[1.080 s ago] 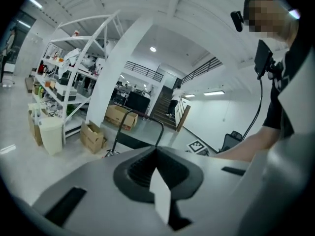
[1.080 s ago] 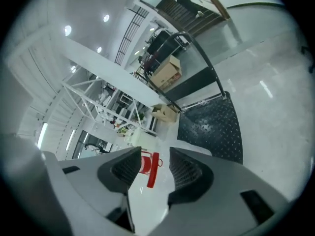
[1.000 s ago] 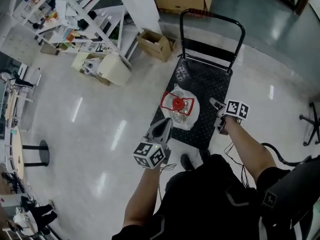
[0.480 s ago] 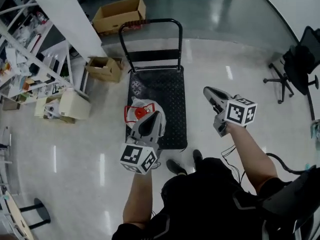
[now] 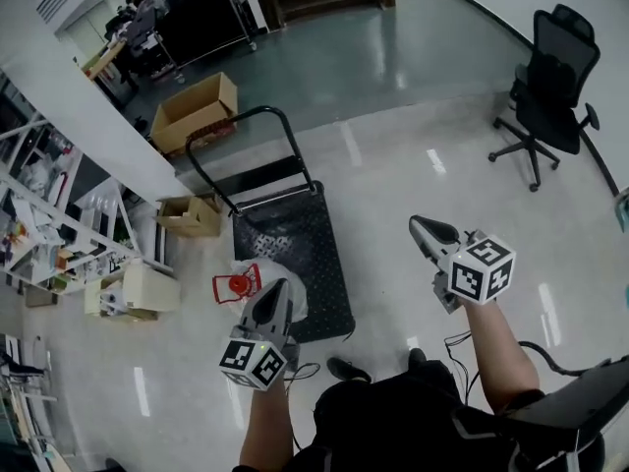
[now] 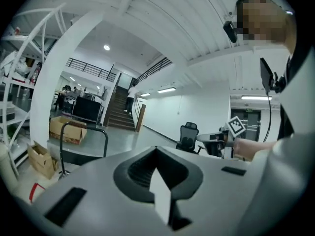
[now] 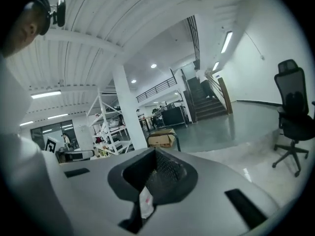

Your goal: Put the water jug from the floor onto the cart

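we log | clear plastic water jug with red cap (image 5: pixel 237 284) on black platform cart (image 5: pixel 295 236), just ahead-left of left gripper (image 5: pixel 277 289) | left gripper closed, empty | right gripper (image 5: pixel 425 227) jaws just closing, nothing between | looks placed; we'd withdraw without nudging it off the corner

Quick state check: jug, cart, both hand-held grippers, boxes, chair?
water jug: upright, red cap on, on the cart's near end.
cart: handle up, deck otherwise bare.
left hand-held gripper: shut, empty.
right hand-held gripper: just closed, shut, empty.
large cardboard box: open.
small cardboard box: open.
office chair: upright, unoccupied.
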